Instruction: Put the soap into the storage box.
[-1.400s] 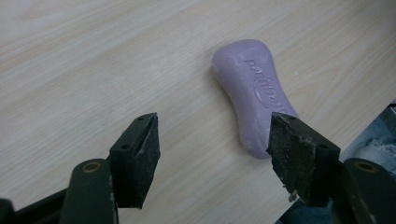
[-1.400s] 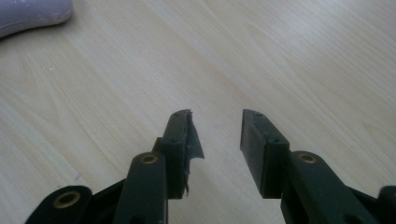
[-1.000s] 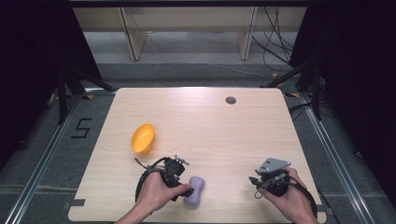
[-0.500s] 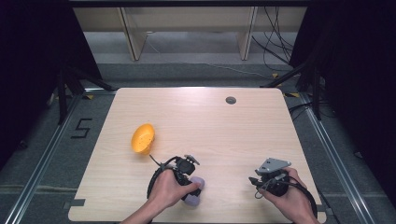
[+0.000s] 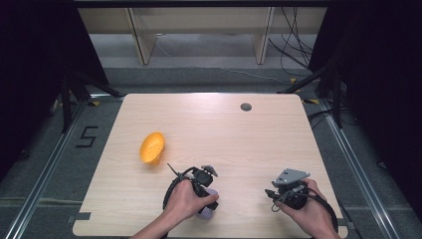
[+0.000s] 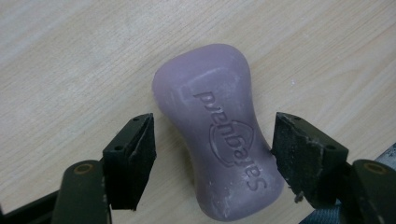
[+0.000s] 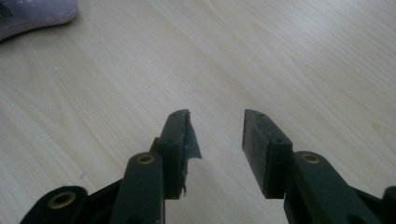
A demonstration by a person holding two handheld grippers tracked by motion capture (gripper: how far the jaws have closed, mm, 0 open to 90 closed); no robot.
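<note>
Whereas the left gripper (image 5: pixel 206 191) lay to the left of the purple soap bar (image 6: pixel 219 130) a second ago, with the bar in full sight on the table (image 5: pixel 209 129), it now stands directly over the bar, and in the high view the left hand (image 5: pixel 184 200) covers all but a small purple edge. Its jaws have just been opening; in the left gripper view they stand wide apart with the bar's waist between them, one pad clear of it at 9 o'clock and the other at 3 o'clock close beside it; contact cannot be told. The bar lies flat near the table's near edge, at 5 o'clock from the orange bowl (image 5: pixel 152 148), which is unchanged in place. The left hand points the gripper steeply down. The right hand (image 5: pixel 306 206) holds as before at the near right corner, its right gripper (image 7: pixel 217 135) low over bare wood, jaws parted with nothing between.
</note>
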